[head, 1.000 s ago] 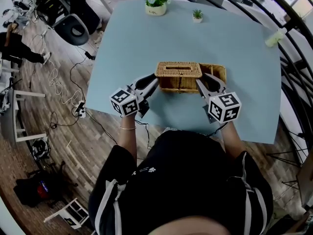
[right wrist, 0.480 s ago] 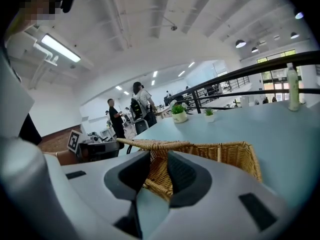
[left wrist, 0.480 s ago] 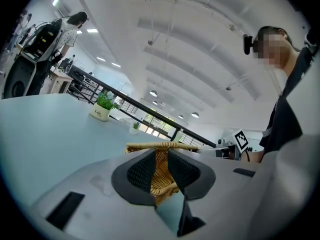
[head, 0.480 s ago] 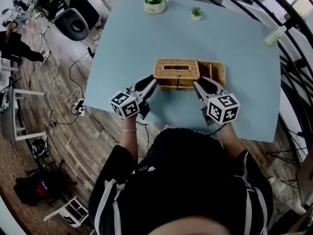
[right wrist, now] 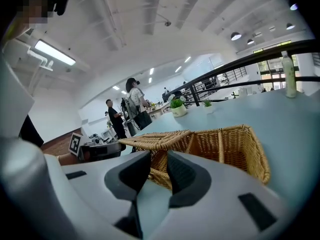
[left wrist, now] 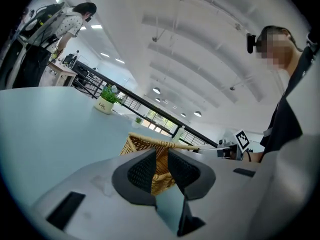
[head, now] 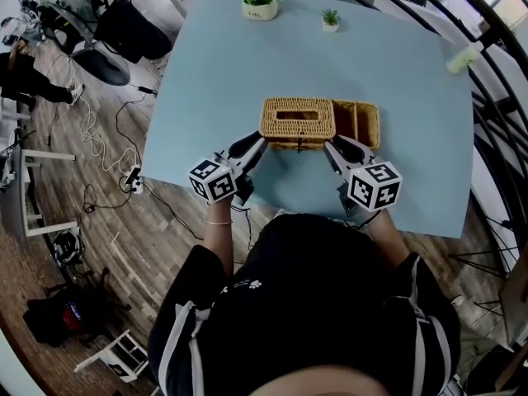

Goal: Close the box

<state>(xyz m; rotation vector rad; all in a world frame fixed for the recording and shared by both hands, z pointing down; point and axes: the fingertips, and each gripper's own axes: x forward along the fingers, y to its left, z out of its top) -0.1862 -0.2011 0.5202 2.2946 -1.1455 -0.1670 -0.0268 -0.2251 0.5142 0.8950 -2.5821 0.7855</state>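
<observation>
wicker box | lid slot: head view only | l/r gripper views: edge-on

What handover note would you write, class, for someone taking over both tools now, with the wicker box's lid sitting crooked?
Left tool: jaws slightly apart, empty, by the box's front left corner.
Right tool: jaws slightly apart, empty, at the box's front side, near the lid's right end.
Box: mid-table. The lid rests tilted on the left part, and the right part is uncovered.
Done: lid is on the box, not seated.
Left: grip or nudge the lid, probably, until the box is shut.
</observation>
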